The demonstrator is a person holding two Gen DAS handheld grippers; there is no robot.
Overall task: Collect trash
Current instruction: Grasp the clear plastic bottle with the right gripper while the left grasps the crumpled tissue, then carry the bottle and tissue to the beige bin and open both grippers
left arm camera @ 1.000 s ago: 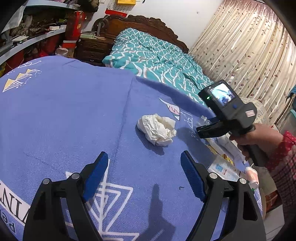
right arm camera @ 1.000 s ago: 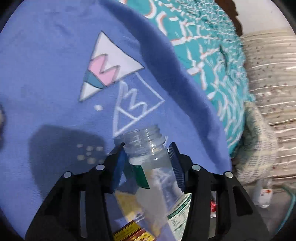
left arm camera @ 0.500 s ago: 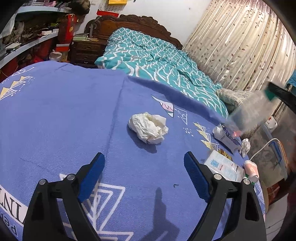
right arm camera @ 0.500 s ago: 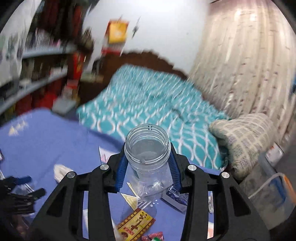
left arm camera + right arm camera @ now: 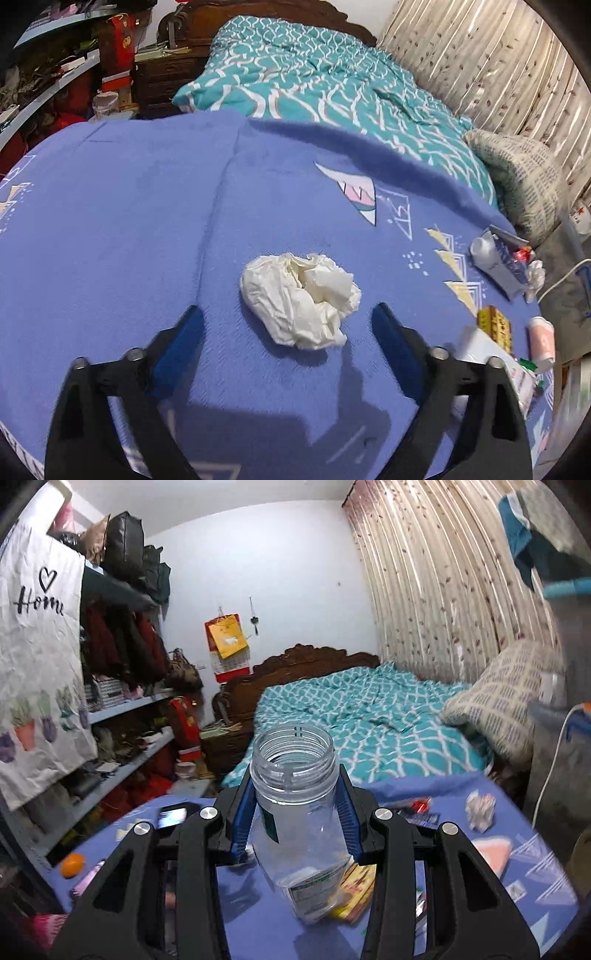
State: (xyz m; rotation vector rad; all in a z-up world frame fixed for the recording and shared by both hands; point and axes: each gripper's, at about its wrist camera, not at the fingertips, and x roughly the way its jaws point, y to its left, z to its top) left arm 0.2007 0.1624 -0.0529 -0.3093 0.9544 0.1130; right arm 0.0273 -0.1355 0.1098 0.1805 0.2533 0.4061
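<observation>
A crumpled white tissue (image 5: 299,299) lies on the blue tablecloth (image 5: 110,221) in the left wrist view. My left gripper (image 5: 287,309) hangs over it, a blue-padded finger on each side. The jaws are closing, with the tissue between them; the pads stand clear of it. In the right wrist view my right gripper (image 5: 294,775) is shut on a clear, lidless plastic bottle (image 5: 295,823) with a label. It holds the bottle above the table, mouth pointing away across the room.
Small litter sits at the table's right edge: a white packet (image 5: 495,258), a yellow packet (image 5: 495,326), a pink tube (image 5: 541,343). The right wrist view shows a paper ball (image 5: 480,810) and an orange (image 5: 72,864). Behind are a teal bed (image 5: 332,92) and cluttered shelves (image 5: 122,709).
My left gripper moved in over the tissue and its jaws narrowed. My right gripper lifted the bottle off the table, swung up to level and left the left wrist view.
</observation>
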